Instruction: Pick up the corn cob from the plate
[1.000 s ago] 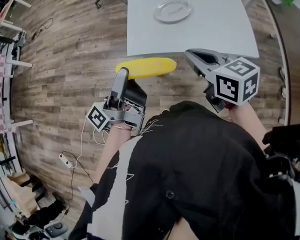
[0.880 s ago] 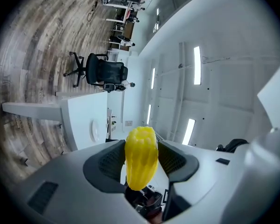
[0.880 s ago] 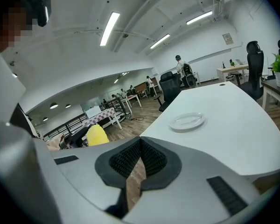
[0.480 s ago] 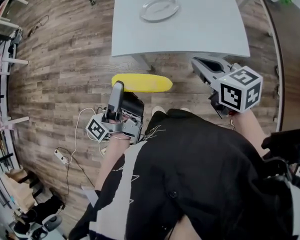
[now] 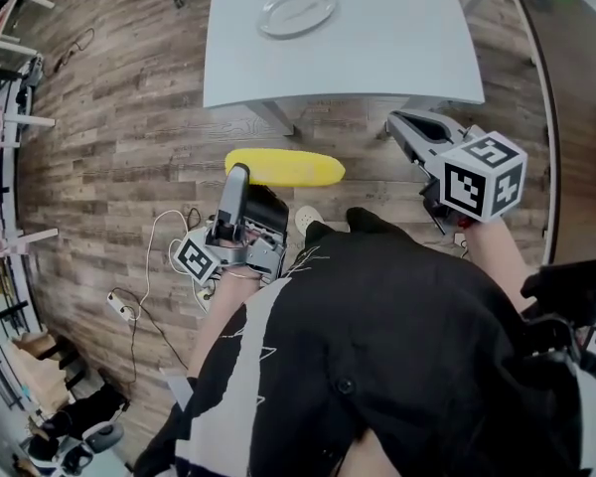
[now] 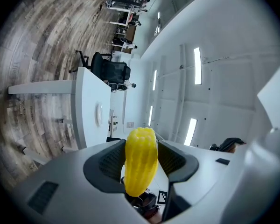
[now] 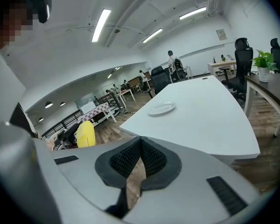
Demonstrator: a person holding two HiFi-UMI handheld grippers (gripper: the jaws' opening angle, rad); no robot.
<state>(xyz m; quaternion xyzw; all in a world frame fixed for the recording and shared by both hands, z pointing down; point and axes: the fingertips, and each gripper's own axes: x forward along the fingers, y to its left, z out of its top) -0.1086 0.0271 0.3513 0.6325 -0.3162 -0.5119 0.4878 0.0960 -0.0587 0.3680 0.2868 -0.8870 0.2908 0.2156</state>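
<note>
Left tool (image 5: 240, 175) is pinching the long yellow corn cob (image 5: 283, 167) crosswise over the wooden floor (image 5: 109, 117), well apart from the clear oval plate (image 5: 296, 13) on the white worktop (image 5: 397, 53); right tool (image 5: 397, 125), pressed together, is hovering empty.
</note>
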